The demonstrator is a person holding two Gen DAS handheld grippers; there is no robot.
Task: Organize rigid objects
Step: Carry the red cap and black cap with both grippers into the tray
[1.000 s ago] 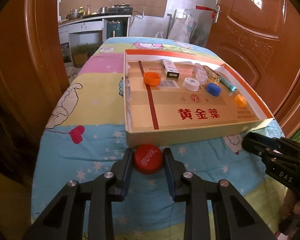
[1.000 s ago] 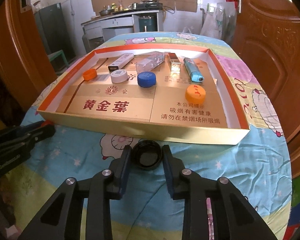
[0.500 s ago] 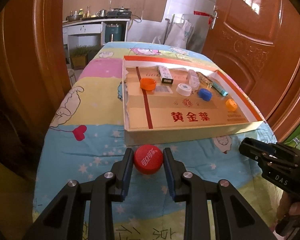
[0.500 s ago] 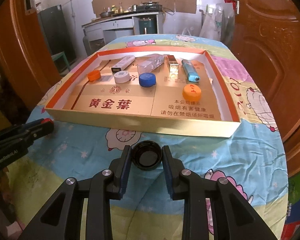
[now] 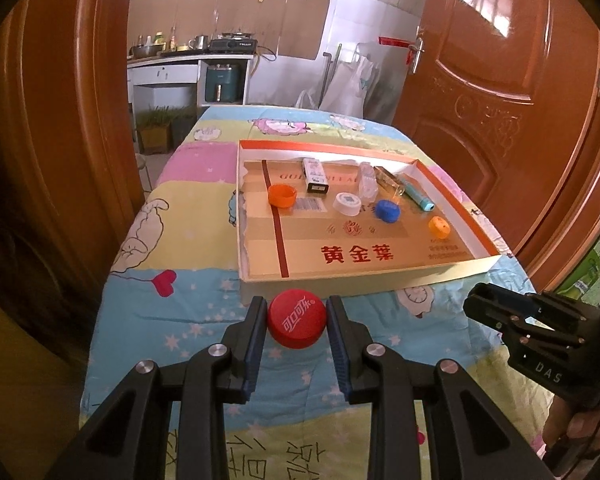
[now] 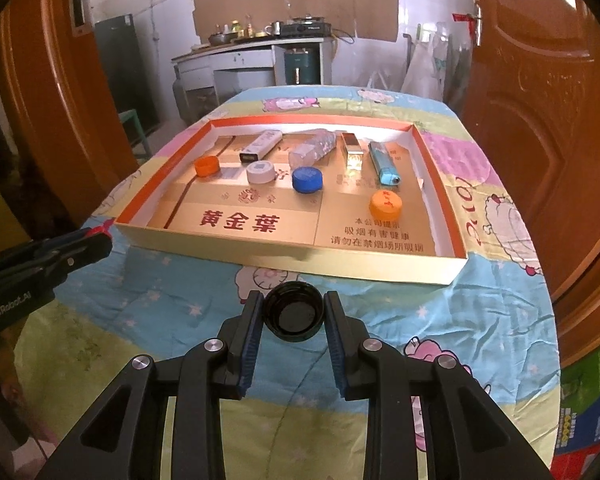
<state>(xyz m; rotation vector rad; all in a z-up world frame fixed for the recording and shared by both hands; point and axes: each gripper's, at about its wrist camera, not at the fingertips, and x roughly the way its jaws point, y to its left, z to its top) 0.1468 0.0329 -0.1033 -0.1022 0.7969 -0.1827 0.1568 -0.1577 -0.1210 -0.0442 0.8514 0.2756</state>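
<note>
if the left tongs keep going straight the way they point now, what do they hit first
Probably the near wall of the shallow cardboard box, just ahead of the red cap held in the left tongs. Depth is unclear, so they might meet the blanket first.

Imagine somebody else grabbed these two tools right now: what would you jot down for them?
Left hand-held gripper: shut on the red cap, top up, short of the tray.
Right hand-held gripper: shut on the black cap, hollow side up.
Done: in the cardboard tray lie an orange cap, blue cap, white cap, a second orange cap, two lighters, a small clear bottle and a small box.
Left: probably set both held caps in the tray.
</note>
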